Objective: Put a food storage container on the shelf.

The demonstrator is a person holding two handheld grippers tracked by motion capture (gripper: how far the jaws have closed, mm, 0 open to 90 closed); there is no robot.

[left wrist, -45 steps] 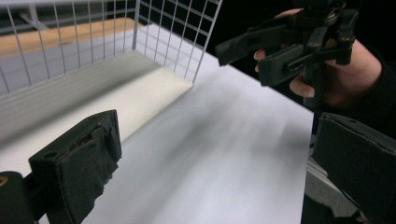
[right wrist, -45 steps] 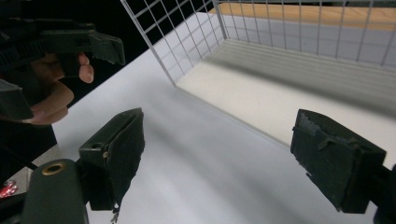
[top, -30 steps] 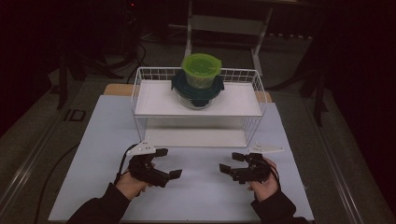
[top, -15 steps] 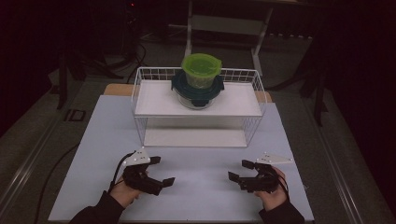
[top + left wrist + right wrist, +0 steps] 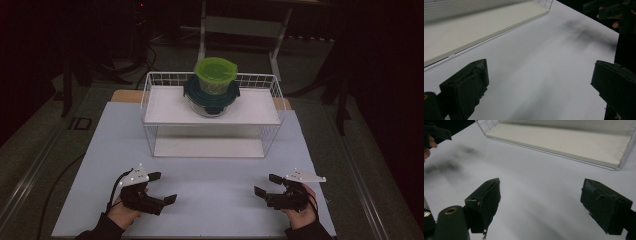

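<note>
Both the left gripper (image 5: 161, 187) and right gripper (image 5: 267, 184) are held wide apart-jawed and empty, low over the matte white table (image 5: 215, 175). The stacked round containers (image 5: 212, 91), green lid over dark lid, are seen at twelve o'clock on the wire rack (image 5: 165, 107), well apart.

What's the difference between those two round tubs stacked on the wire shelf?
The green tub is bright lime and smaller; the dark tub has a deep teal lid and is wider. The green tub sits on top, a little off-centre toward the right; the dark tub rests directly on the shelf and carries it. Both are round, lidded and closed, and stand upright.
</note>
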